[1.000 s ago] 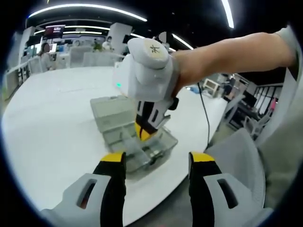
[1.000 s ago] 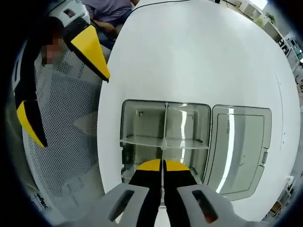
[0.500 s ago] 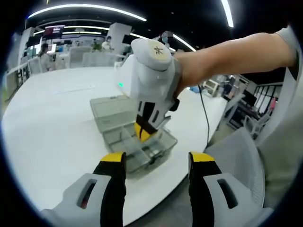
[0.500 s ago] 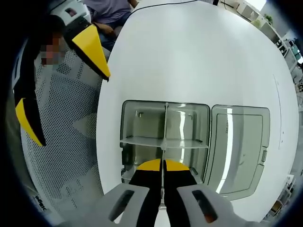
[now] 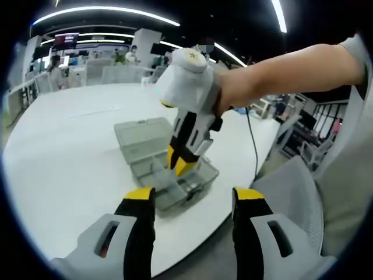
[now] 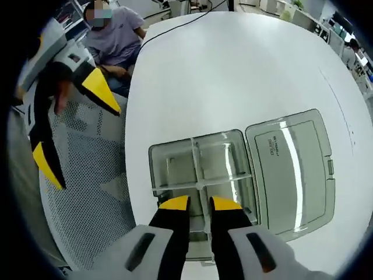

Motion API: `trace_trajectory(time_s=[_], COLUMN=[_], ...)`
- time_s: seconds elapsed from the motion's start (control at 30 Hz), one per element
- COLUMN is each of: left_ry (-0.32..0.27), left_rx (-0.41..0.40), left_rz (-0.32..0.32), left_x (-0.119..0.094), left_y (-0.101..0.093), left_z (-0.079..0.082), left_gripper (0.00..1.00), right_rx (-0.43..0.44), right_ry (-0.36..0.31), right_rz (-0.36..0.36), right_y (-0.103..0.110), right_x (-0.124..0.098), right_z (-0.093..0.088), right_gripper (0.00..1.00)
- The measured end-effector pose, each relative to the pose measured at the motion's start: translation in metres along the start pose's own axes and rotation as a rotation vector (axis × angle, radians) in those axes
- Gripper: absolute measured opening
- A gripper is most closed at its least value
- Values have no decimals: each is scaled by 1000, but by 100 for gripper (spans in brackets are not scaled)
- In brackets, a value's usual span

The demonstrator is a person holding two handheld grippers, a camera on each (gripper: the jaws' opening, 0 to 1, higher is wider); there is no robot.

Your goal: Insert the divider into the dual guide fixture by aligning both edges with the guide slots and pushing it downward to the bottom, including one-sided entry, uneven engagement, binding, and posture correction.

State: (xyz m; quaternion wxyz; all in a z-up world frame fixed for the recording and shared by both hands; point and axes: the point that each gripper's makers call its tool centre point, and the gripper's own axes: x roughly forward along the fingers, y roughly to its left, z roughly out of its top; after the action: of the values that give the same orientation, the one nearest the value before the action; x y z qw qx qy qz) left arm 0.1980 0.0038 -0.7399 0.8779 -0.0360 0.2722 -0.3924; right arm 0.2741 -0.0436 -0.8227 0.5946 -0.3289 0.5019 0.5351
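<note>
A clear plastic box (image 6: 166,175) lies on the white table with its lid (image 6: 291,169) folded open to the right. A thin clear divider (image 6: 194,160) stands in the box and crosses a second clear divider (image 6: 224,178). My right gripper (image 6: 200,204) hovers just above the box's near end, open, with nothing between its yellow tips. In the left gripper view a hand holds the right gripper (image 5: 179,162) over the box (image 5: 166,178). My left gripper (image 5: 193,196) is open and off the table's edge, apart from the box.
The left gripper (image 6: 73,125) hangs over a grey mesh chair (image 6: 87,198) beside the table. A seated person (image 6: 113,44) is at the table's far edge. A black cable (image 5: 252,140) runs off the table (image 5: 64,151). Desks and chairs fill the room behind.
My right gripper was shut on the divider's top edge; now its jaws have parted, let go and drawn back, tilting. The divider stays in the box. The left gripper has stayed put.
</note>
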Motion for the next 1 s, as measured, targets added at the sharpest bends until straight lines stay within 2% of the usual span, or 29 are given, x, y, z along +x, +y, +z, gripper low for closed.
trace_trajectory(time_s=[0.13,0.27,0.3,0.4,0.53,0.7,0.87,0.9,1.0], left_ry=[-6,-13,-15,-19,-19,-20,-14,-11,-1], left_rx=[4,2,5,8,2,-10,-5,-5,-5], left_rz=[6,12,14,20,36,59,63,62,55], left_x=[-5,-11,-13,-17,-25,-35,-38,-39,-38], left_y=[0,-1,-1,-2,3,9,8,6,2], left_z=[3,3,3,5,2,-1,-3,-5,-10], left_gripper=[50,50,50,50,50,50,51,51,51], right_rx=[88,99,99,145,165,217,228,250,197], right_ry=[-88,-112,-139,-192,-252,-364,-434,-478,-474], right_rz=[8,-11,-28,-22,-35,-64,-66,-69,-90], right_y=[0,-4,-4,0,4,3,9,11,17], right_x=[-10,-12,-14,-18,-24,-35,-44,-48,-49], right_z=[6,0,0,1,0,0,-10,-9,-21], right_gripper=[11,10,10,13,13,16,19,20,20])
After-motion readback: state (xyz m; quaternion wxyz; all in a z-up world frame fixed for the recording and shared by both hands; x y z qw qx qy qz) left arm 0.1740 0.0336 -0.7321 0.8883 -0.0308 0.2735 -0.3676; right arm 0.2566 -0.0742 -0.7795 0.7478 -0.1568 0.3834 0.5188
